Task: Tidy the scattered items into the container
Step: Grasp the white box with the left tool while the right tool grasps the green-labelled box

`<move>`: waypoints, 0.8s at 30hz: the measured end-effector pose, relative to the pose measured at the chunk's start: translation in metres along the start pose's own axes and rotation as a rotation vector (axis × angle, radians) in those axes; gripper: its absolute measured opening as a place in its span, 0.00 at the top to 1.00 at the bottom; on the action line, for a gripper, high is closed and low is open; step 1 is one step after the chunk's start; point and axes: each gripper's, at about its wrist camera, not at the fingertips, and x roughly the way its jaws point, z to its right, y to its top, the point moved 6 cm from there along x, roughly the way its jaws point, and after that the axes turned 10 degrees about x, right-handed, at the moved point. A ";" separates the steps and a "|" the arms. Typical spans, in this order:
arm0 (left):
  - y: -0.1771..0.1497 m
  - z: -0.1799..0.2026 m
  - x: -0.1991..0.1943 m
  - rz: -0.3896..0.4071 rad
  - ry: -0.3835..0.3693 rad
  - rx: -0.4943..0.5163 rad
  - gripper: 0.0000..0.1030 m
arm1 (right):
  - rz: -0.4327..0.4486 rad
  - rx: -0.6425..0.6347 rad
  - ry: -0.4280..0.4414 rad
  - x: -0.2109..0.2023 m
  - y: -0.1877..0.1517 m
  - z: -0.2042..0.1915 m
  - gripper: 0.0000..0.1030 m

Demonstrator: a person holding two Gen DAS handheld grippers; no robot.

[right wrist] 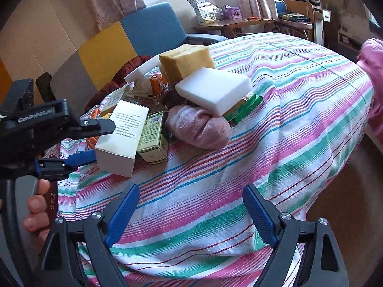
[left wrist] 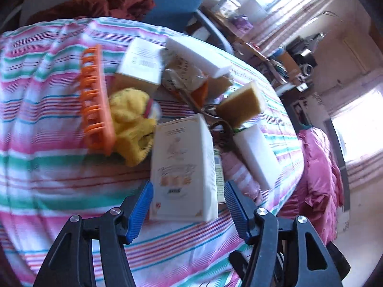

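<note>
A pile of items lies on a striped cloth [left wrist: 47, 162]. My left gripper [left wrist: 188, 198] is open, its blue fingers on either side of a white box [left wrist: 184, 167] without touching it; the box also shows in the right wrist view [right wrist: 119, 134]. An orange basket [left wrist: 95, 98] lies on its side to the left, with a yellow cloth [left wrist: 134, 122] beside it. A brown sponge [left wrist: 241, 104], white foam blocks [left wrist: 258, 153] and scissors [left wrist: 215, 124] lie beyond. My right gripper [right wrist: 191, 212] is open and empty above bare cloth, short of a pink sock [right wrist: 198, 126].
A green box [right wrist: 153, 136] leans next to the white box. A second white box [left wrist: 141, 62] lies at the far side. A blue and yellow chair [right wrist: 143, 33] stands behind the table. The table edge drops off to the right, toward pink bedding [left wrist: 320, 174].
</note>
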 end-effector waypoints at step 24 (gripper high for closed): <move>-0.027 -0.022 -0.026 0.066 0.078 0.048 0.46 | -0.020 -0.148 0.026 0.028 0.020 -0.037 0.25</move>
